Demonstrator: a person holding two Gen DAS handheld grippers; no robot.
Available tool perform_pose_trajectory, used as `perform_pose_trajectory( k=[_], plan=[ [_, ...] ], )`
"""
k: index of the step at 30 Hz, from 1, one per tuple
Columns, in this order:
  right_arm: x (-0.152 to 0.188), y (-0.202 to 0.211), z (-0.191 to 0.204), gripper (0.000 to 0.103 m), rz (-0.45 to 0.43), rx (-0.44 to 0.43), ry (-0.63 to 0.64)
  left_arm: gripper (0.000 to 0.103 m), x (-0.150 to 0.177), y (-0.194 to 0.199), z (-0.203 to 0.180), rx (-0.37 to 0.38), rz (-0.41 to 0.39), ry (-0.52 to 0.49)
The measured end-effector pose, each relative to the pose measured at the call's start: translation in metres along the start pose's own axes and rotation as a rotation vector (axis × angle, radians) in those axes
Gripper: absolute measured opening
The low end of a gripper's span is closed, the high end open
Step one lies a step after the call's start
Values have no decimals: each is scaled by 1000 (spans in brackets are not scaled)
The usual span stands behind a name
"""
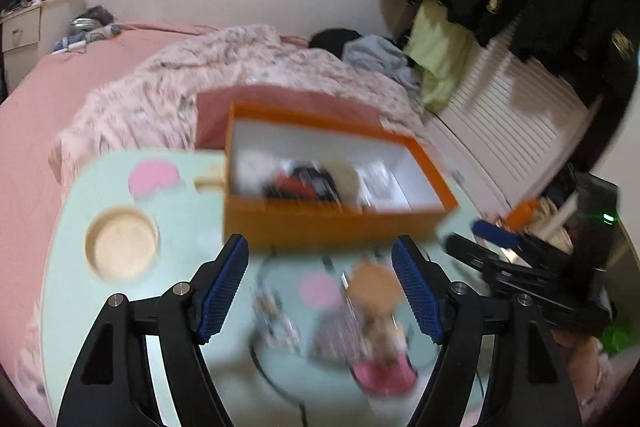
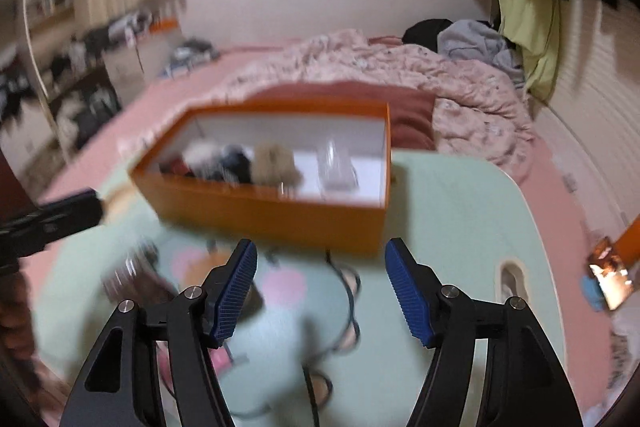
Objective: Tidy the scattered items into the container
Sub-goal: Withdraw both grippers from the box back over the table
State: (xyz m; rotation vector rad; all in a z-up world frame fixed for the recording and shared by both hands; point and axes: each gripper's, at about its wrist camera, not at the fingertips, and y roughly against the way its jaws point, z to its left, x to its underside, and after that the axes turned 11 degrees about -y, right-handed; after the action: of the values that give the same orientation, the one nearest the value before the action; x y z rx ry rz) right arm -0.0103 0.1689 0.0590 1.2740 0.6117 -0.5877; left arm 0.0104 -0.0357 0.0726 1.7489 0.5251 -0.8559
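An orange box point(image 1: 320, 223) with a white inside stands on a mint-green table point(image 1: 172, 267) and holds several fluffy and dark items; it also shows in the right wrist view point(image 2: 272, 215). My left gripper point(image 1: 320, 263) is open and empty, just in front of the box. Below it lie a small doll point(image 1: 376, 311) with a tan head and pink base, and a blurred patterned item point(image 1: 276, 319). My right gripper point(image 2: 320, 263) is open and empty in front of the box, above a dark cable point(image 2: 348, 291). Both views are blurred.
The table has a round wooden recess point(image 1: 122, 243) at its left and pink marks. A pink bed point(image 1: 60, 99) with a rumpled quilt lies behind. Clothes hang at the right by white slatted doors point(image 1: 520, 115). The other gripper point(image 1: 520, 259) shows at the right.
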Motion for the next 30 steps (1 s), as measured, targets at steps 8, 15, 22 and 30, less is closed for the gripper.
perform_pose_trajectory(
  k=[8,15,22,30],
  plan=[
    [49,-1,1,67,88,60,13,74,51,-3,-28,-155,134,-98],
    [60,-5,-7,68,124,87,-13,74,70,-18,-13,-209,213,-50],
    [66,-12,-5,95,149,82,-7,103,77,-28,-22,-246,237,-137],
    [68,-16,-3,103,158,82,-4,103,77,-29,-23,-228,230,-154]
  ],
)
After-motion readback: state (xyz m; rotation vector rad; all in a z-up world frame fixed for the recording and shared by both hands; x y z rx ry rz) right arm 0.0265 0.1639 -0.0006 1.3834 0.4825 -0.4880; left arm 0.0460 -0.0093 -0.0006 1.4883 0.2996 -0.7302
